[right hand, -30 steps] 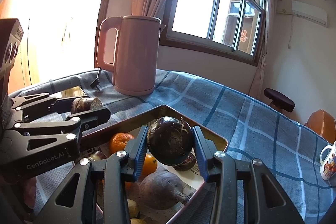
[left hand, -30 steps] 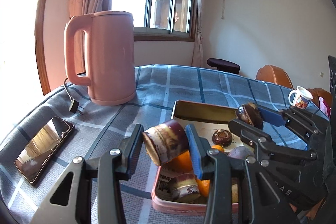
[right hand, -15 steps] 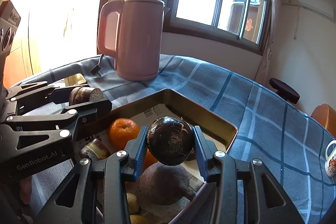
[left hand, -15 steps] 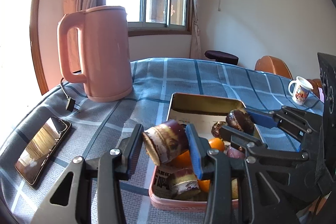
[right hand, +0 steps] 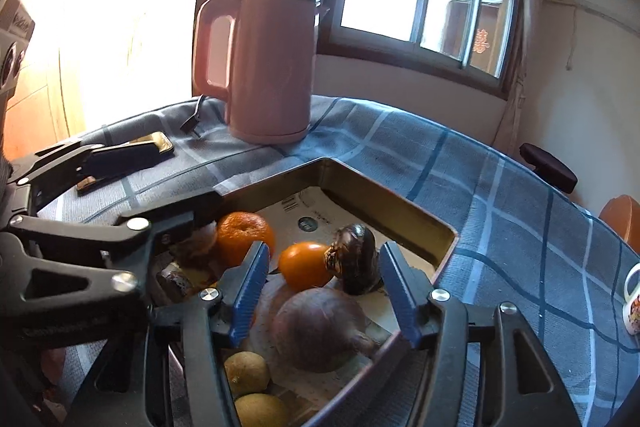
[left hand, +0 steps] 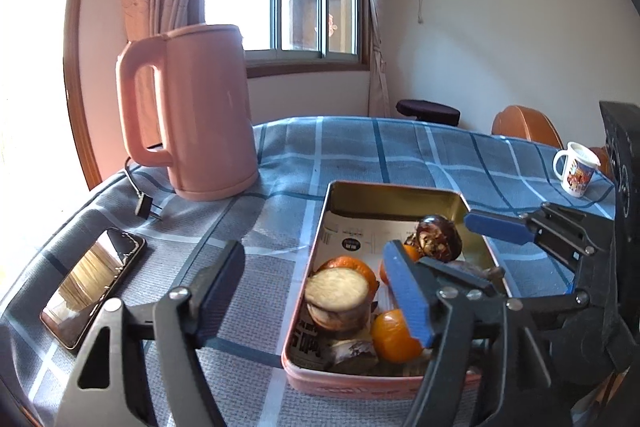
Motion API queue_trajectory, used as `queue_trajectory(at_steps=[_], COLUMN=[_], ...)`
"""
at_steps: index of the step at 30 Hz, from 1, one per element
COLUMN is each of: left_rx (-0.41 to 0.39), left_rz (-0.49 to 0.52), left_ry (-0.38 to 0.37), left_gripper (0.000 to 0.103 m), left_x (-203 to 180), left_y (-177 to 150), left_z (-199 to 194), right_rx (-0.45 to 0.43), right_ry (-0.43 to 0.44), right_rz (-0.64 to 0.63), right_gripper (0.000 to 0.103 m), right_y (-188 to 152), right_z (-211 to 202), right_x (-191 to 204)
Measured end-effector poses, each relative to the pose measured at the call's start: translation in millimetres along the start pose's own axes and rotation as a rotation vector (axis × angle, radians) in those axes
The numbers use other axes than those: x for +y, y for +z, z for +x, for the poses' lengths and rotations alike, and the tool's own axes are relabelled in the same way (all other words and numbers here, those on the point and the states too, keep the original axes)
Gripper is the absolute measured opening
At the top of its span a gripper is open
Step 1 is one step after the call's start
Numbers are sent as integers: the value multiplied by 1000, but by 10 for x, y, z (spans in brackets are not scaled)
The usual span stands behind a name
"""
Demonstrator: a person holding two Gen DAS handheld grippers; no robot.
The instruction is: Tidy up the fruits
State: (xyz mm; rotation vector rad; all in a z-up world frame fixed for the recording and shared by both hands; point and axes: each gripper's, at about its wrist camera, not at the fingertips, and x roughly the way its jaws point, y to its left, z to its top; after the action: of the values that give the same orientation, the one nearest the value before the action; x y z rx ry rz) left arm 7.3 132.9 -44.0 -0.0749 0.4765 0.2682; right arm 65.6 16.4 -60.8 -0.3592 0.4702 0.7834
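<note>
Both sets of tongs have just been opening and nothing sits between the pads now: the left tongs (left hand: 316,291) stand wide over the near left rim of the tin tray (left hand: 396,193), and the right tongs (right hand: 324,291) are spread over its near right part. The fruit is all in the tray: the cut chunk (left hand: 338,301) lies on the pile at the near left end with its pale face up, and the dark round fruit (right hand: 356,259) rests on the paper lining just beside an orange (right hand: 304,265). Room-wise, the tray's far half is mostly bare paper, with tall gold walls all round. Left of the tray the counter (left hand: 360,151) has an open strip of blue checked cloth before you reach the phone (left hand: 94,287) near the left edge and the pink kettle (left hand: 200,111) with its plug (left hand: 146,207) further back. The mug (left hand: 576,167) stands well apart at the far right. The left view shows the chunk's cut face, which the right view mostly hides behind the other tongs. The right view alone shows the big purple root (right hand: 320,329) and two small yellow-brown fruits (right hand: 248,373) at the near end, plus a second orange (right hand: 244,237).
</note>
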Motion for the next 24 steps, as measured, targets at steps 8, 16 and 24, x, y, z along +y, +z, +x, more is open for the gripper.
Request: queue_trajectory(at_steps=[8,16,24], left_rx=[-65,-112,-116], left_rz=[-25,-26,-22], left_ry=[13,17,18], left_gripper=[90,96,97], left_x=[-25,-114,-144], left_y=[53,61,42], left_z=[-173,-270,-268], right_rx=[-90,-171,-202], right_ry=[-89,-167,-194], right_rz=[88,102,138], right_gripper=[67,68,75], right_y=[-63,-101,-132], right_z=[-228,-422,-507], right_x=[-254,-334,-427])
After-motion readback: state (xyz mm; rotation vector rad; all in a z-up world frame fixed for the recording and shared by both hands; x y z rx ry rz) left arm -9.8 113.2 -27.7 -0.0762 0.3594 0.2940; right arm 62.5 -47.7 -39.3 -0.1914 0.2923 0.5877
